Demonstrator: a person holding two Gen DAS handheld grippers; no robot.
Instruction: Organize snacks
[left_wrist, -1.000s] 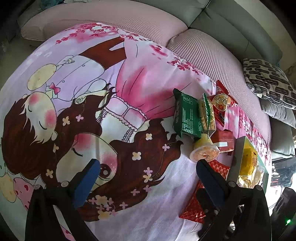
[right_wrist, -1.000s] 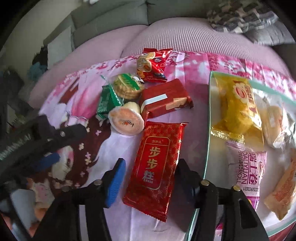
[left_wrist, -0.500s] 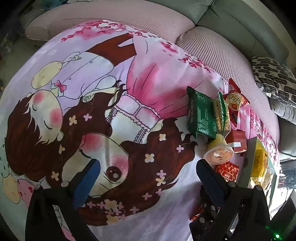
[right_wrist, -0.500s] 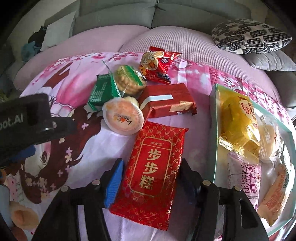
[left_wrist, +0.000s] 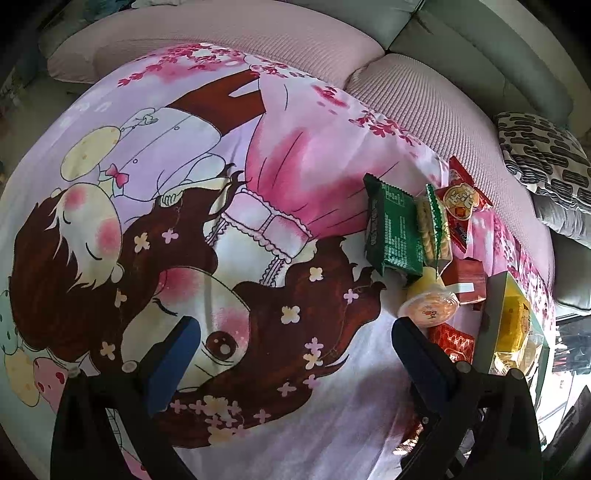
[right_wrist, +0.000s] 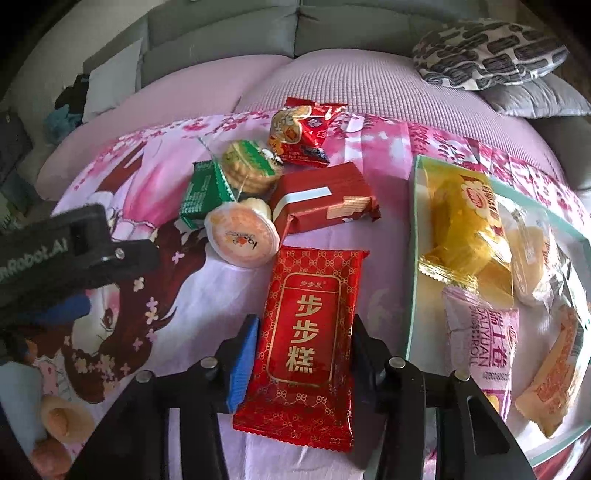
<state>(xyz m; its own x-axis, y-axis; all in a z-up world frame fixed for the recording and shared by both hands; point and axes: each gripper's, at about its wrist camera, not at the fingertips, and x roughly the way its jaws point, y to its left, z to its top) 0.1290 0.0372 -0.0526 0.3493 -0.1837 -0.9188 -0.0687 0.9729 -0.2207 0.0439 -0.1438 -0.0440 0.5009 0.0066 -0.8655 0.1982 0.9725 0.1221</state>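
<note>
Our right hand-held gripper (right_wrist: 301, 349) is closing astride the red cake packet (right_wrist: 308, 325), bound for the tray (right_wrist: 413, 236) just right; the left hand-held gripper (left_wrist: 295, 343) waits open, empty.

I narrowed my right gripper (right_wrist: 301, 354) around the red snack packet (right_wrist: 308, 332), its jaws closing from nine and three o'clock.

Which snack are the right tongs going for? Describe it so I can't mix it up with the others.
On the cartoon-print sheet, just left of the glass tray, lies a flat red packet between the closing right tongs. Unlike the plain red wafer pack behind it, it carries large gold Chinese characters in a gold frame.
</note>
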